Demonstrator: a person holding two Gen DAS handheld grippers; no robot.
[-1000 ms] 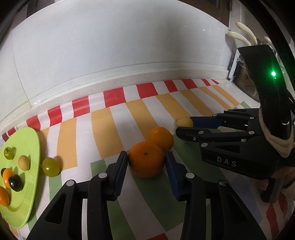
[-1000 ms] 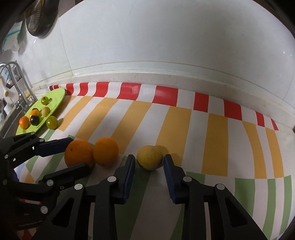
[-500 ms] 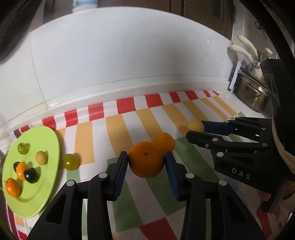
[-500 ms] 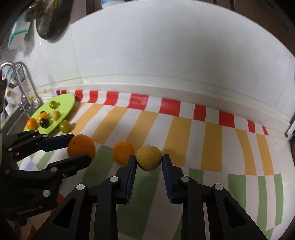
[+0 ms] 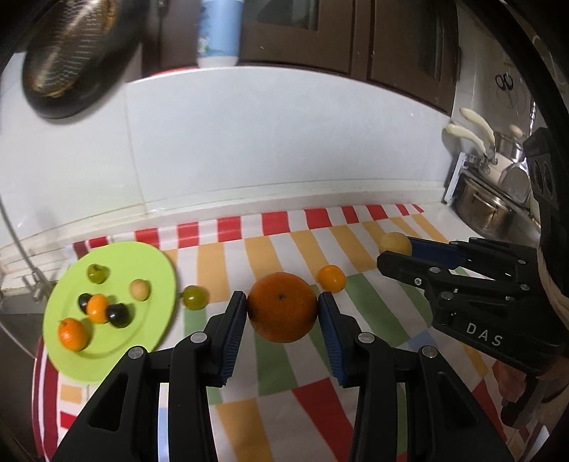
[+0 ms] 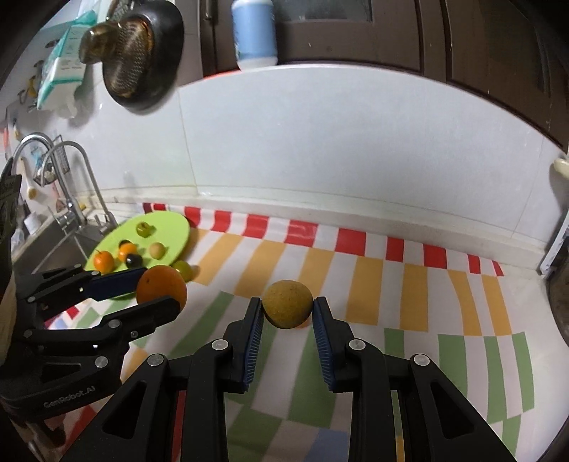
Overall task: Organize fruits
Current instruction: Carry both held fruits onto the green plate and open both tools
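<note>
The light is soft and a bit dim, and it seems to come from above, so the white wall [image 6: 320,142] looks bright while the dark cabinets [image 5: 355,32] at the top stay very dark. Both pictures are round like a fishbowl, with black corners and straight lines that bend near the edges, and the hanging pan [image 5: 71,53] and the blue bottle [image 6: 254,32] look blurry. The big orange [image 5: 282,307] looks sharp, the small fruits leave only faint shadows on the green plate [image 5: 149,270], and the metal pot [image 5: 487,209] has little shiny spots.
</note>
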